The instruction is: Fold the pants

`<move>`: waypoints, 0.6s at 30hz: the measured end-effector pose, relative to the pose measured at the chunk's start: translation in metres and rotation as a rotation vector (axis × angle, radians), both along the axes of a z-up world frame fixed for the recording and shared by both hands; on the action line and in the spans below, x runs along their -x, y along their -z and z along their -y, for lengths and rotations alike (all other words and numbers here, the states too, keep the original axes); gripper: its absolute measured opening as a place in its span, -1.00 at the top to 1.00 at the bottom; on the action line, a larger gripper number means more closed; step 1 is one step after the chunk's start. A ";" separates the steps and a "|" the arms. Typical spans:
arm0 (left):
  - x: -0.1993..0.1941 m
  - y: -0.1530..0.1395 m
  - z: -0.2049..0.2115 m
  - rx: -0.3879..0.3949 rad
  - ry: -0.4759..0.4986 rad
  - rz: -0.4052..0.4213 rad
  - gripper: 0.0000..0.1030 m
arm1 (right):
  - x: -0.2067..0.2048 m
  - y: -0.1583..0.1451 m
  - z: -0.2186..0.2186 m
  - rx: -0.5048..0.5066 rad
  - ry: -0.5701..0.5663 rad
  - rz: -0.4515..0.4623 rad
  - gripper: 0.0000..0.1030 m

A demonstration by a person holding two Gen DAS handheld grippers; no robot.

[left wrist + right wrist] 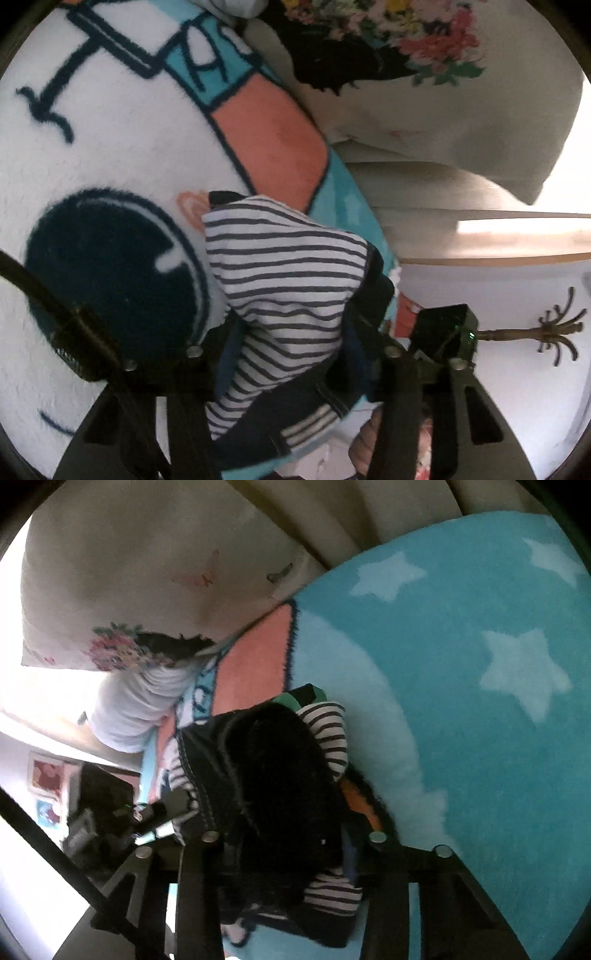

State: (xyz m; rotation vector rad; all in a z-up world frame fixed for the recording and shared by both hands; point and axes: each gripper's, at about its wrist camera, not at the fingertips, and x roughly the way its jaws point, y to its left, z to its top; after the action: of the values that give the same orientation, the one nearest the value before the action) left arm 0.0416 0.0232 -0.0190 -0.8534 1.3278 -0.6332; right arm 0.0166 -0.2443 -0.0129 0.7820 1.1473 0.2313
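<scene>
Both claw tips hidden behind bunched pants (284, 280); grip unclear.

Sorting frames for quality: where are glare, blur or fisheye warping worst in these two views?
Left wrist: window glare at right, blanket print bends with the lens, pants sharp. Right wrist: left edge blown out, dark fabric of the pants loses detail, slight blur.

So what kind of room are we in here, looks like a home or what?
Probably a home bedroom or living room. The striped navy-and-white pants lie on a fluffy printed fleece blanket with white stars, beside a cream floral-print cushion, with a framed red picture on the wall.
</scene>
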 end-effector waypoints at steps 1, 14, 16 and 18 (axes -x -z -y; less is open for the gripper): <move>0.000 -0.006 -0.004 0.009 -0.001 0.006 0.08 | -0.001 -0.004 0.000 -0.019 0.009 0.003 0.24; -0.053 -0.030 -0.053 -0.233 -0.080 0.016 0.08 | -0.081 -0.027 -0.063 0.126 -0.041 0.066 -0.04; -0.041 -0.030 -0.063 -0.213 -0.088 0.015 0.08 | -0.087 -0.014 -0.069 0.243 -0.053 -0.003 -0.05; -0.028 -0.036 -0.066 -0.227 -0.093 0.038 0.08 | -0.079 -0.019 -0.064 0.224 -0.029 0.006 -0.05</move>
State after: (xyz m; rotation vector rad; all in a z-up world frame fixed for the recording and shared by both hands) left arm 0.0694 0.0896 0.0169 -0.7102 1.2901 -0.4149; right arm 0.0951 -0.1798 0.0057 0.5670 1.1570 0.1267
